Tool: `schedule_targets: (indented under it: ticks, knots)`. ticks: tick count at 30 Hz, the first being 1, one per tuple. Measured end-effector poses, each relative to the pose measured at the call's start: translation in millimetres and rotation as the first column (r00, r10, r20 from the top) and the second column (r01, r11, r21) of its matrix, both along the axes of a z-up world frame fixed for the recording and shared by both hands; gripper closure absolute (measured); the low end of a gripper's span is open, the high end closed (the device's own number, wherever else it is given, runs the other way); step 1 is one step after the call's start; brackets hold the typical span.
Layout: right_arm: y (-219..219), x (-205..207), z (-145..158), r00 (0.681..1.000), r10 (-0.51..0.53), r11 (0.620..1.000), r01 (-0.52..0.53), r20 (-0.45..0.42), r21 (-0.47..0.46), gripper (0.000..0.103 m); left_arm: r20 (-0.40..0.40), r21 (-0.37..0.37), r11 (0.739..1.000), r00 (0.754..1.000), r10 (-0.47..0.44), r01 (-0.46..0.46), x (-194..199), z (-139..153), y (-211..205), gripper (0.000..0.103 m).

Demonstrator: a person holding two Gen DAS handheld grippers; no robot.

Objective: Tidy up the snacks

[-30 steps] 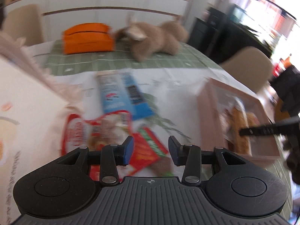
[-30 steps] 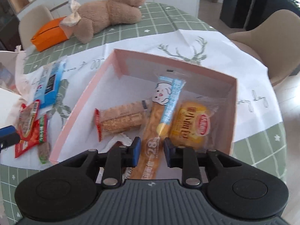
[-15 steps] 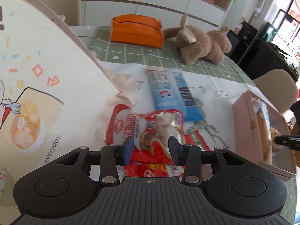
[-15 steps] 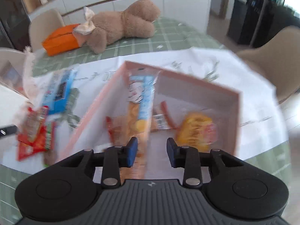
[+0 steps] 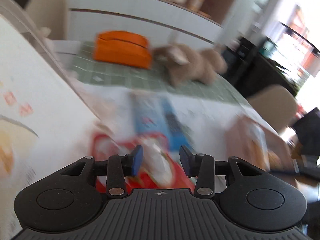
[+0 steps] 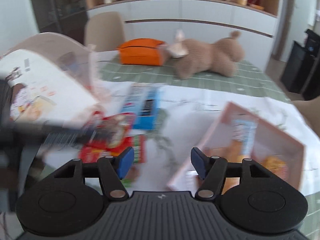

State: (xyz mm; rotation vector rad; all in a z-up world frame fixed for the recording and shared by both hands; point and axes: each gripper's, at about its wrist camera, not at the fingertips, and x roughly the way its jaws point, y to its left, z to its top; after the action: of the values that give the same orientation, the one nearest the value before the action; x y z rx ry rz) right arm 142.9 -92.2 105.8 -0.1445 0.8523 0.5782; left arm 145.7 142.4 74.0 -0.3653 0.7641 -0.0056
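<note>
Left wrist view: your left gripper (image 5: 161,161) hangs over the red snack packet (image 5: 160,167), jaws apart w/ nothing pinched; blue packet (image 5: 160,120) just beyond, pink box (image 5: 252,140) to the right. Right wrist view: your right gripper (image 6: 160,163) jaws are opening, empty, above the tabletop (image 6: 230,98) btwn red packets (image 6: 114,140) & pink box (image 6: 288,140) holding snacks.

Each black gripper, the left gripper (image 5: 161,161) and the right gripper (image 6: 161,161), is fitted with blue fingertip pads (image 6: 125,161), silver pivot screws (image 6: 117,194), ribbed housing and round caps.
</note>
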Motion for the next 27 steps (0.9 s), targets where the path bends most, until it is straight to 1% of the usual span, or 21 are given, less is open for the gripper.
schedule_targets:
  ticks: [2,4,5,6,8,10,11,12,13,14,15,17,19,21,23,25,27]
  knots:
    - [9,-12,-7,0.999,0.033,0.999,-0.032,-0.012,0.018,0.043,-0.056,-0.003,1.0,0.998,0.003,-0.003,22,-13,8,0.058]
    - [19,-24,-17,0.998,0.05,0.998,-0.049,-0.025,0.025,0.043,-0.096,0.027,1.0,0.995,-0.01,0.013,36,-25,11,0.059]
    - [22,-27,-24,0.998,0.051,0.998,-0.05,-0.038,0.029,0.043,-0.096,0.049,0.999,0.995,-0.017,0.021,39,-29,13,0.059]
    - [25,-29,-33,0.997,0.048,0.998,-0.046,-0.06,0.034,0.043,-0.096,0.053,0.998,0.995,-0.024,0.03,41,-31,15,0.06]
    - [31,-33,-51,0.995,0.025,0.999,-0.021,-0.097,0.047,0.043,-0.103,0.019,0.999,0.994,-0.034,0.036,41,-37,18,0.059]
    - [37,-29,-68,0.994,-0.006,0.999,0.012,-0.109,0.051,0.043,-0.12,-0.02,0.999,0.992,-0.026,0.024,38,-38,23,0.059]
    - [43,-25,-78,0.993,-0.028,0.999,0.032,-0.11,0.037,0.043,-0.125,-0.035,0.999,0.992,-0.026,0.022,35,-39,25,0.059]
    - [50,-21,-87,0.993,-0.048,0.999,0.05,-0.11,0.015,0.045,-0.133,-0.048,0.999,0.991,-0.028,0.022,32,-40,25,0.059]
    - [55,-21,-90,0.996,-0.064,0.998,0.064,-0.061,0.005,0.049,-0.14,-0.063,0.998,0.99,-0.029,0.021,27,-40,26,0.059]
    - [58,-22,-91,0.997,-0.068,0.998,0.067,-0.047,-0.017,0.061,-0.148,-0.083,0.996,0.989,-0.025,0.013,21,-40,26,0.059]
    - [61,-23,-90,0.997,-0.072,0.997,0.07,-0.037,-0.034,0.066,-0.155,-0.104,0.995,0.988,-0.016,0.0,16,-40,26,0.059]
    - [57,-25,-86,0.996,-0.06,0.998,0.058,-0.065,-0.028,0.068,-0.17,-0.153,0.988,0.985,0.003,-0.03,5,-42,23,0.059]
    - [46,-35,-84,0.996,-0.061,0.998,0.058,-0.073,-0.037,0.068,-0.186,-0.21,0.976,0.982,0.011,-0.05,-7,-45,17,0.06]
    - [29,-48,-84,0.994,-0.07,0.997,0.066,-0.08,-0.05,0.068,-0.208,-0.279,0.959,0.978,-0.009,-0.05,-16,-50,4,0.06]
    - [8,-62,-82,0.992,-0.098,0.994,0.094,-0.078,-0.06,0.068,-0.219,-0.317,0.948,0.974,-0.064,-0.009,-21,-51,-13,0.059]
    - [-12,-72,-79,0.989,-0.134,0.988,0.129,-0.058,-0.082,0.068,-0.222,-0.328,0.943,0.965,-0.139,0.06,-23,-49,-31,0.059]
    - [-28,-78,-76,0.987,-0.155,0.985,0.15,-0.046,-0.089,0.068,-0.185,-0.323,0.941,0.969,-0.164,0.098,-30,-39,-39,0.059]
